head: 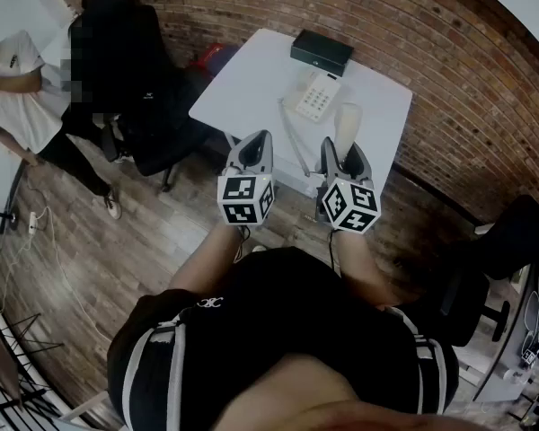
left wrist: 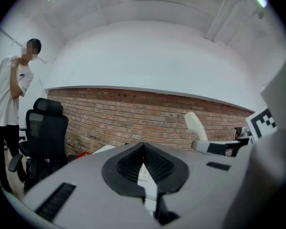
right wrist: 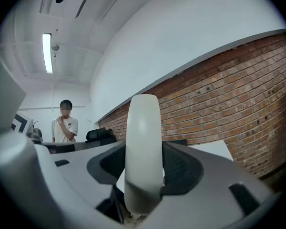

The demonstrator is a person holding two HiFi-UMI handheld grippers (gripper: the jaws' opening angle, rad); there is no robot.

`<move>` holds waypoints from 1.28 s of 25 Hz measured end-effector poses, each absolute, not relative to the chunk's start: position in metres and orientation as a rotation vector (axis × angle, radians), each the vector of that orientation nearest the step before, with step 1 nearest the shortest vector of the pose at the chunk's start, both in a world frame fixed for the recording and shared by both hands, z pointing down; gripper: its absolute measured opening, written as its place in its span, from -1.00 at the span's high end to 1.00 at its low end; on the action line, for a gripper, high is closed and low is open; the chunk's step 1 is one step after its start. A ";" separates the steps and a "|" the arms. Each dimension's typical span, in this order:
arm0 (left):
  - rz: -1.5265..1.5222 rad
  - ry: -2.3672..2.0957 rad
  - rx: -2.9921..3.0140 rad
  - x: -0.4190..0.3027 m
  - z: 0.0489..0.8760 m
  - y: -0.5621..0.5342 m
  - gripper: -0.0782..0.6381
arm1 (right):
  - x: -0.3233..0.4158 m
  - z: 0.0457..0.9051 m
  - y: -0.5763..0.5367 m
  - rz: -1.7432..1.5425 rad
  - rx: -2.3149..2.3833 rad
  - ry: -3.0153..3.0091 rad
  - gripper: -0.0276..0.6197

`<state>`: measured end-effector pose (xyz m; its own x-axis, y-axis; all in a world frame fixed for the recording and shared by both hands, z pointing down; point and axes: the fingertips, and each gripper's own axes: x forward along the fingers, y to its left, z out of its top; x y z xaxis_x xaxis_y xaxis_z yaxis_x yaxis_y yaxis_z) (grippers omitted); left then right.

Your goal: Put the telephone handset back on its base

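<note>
Now the handset (right wrist: 143, 151) is clamped upright in the right gripper (head: 340, 151) over the table's (head: 251, 79) near edge; the base (head: 316, 97) is not yet reached. Left gripper (left wrist: 144, 161) is seen closed, empty.

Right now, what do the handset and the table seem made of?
The handset looks like moulded plastic: cream, smooth, with a soft sheen along its curve. The table has a flat, matt white top, perhaps laminate; the look leaves that open.

Grey left claw (head: 266, 136) and right claw (head: 340, 147), black-and-white marker cubes (head: 245, 198); black shirt (head: 287, 330) (white side stripes).
</note>
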<state>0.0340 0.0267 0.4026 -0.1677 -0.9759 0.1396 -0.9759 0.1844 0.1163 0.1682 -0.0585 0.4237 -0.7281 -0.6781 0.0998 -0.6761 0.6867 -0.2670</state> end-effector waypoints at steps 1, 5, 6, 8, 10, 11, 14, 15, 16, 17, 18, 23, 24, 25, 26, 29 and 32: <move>0.001 -2.268 1.896 0.034 0.403 0.027 0.78 | 0.167 0.424 -0.058 -0.452 -1.154 2.883 0.30; 0.003 -2.263 1.893 0.032 0.404 0.027 0.78 | 0.161 0.425 -0.057 -0.458 -1.148 2.893 0.30; 0.004 -2.263 1.893 0.031 0.405 0.027 0.78 | 0.160 0.426 -0.056 -0.457 -1.146 2.894 0.30; 0.005 -2.264 1.889 0.028 0.406 0.028 0.78 | 0.157 0.427 -0.055 -0.459 -1.141 2.896 0.30; 0.004 -2.266 1.882 0.024 0.407 0.029 0.78 | 0.153 0.428 -0.054 -0.476 -1.135 2.893 0.30; 0.003 -2.268 1.879 0.022 0.408 0.029 0.78 | 0.152 0.428 -0.054 -0.485 -1.132 2.889 0.30; 0.002 -2.269 1.871 0.016 0.409 0.030 0.78 | 0.148 0.428 -0.054 -0.485 -1.131 2.890 0.30; 0.001 -2.268 1.869 0.014 0.410 0.030 0.78 | 0.146 0.428 -0.054 -0.480 -1.132 2.893 0.30; 0.000 -2.265 1.867 0.012 0.411 0.030 0.78 | 0.145 0.427 -0.054 -0.475 -1.134 2.894 0.30; -0.002 -2.263 1.866 0.010 0.412 0.031 0.78 | 0.144 0.427 -0.053 -0.471 -1.136 2.895 0.30; -0.005 -2.261 1.867 0.008 0.412 0.032 0.78 | 0.142 0.427 -0.053 -0.466 -1.138 2.896 0.30; -0.022 -2.255 1.881 -0.007 0.411 0.038 0.78 | 0.126 0.423 -0.046 -0.431 -1.155 2.905 0.30; -0.023 -2.251 1.885 -0.011 0.411 0.039 0.78 | 0.122 0.423 -0.044 -0.426 -1.162 2.906 0.30; -0.023 -2.246 1.891 -0.014 0.412 0.041 0.78 | 0.119 0.424 -0.042 -0.421 -1.171 2.907 0.30; -0.023 -2.241 1.896 -0.017 0.414 0.042 0.78 | 0.115 0.425 -0.039 -0.416 -1.182 2.909 0.30; -0.026 -2.231 1.910 -0.028 0.417 0.047 0.78 | 0.105 0.428 -0.034 -0.402 -1.220 2.910 0.30; -0.028 -2.217 1.926 -0.036 0.419 0.050 0.78 | 0.098 0.427 -0.031 -0.405 -1.249 2.889 0.30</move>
<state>-0.0357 0.0501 0.4190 -0.1277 -0.9817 0.1411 -0.9778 0.1484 0.1477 0.0984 -0.0311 0.4267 -0.6900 -0.7121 0.1294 -0.7203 0.6579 -0.2199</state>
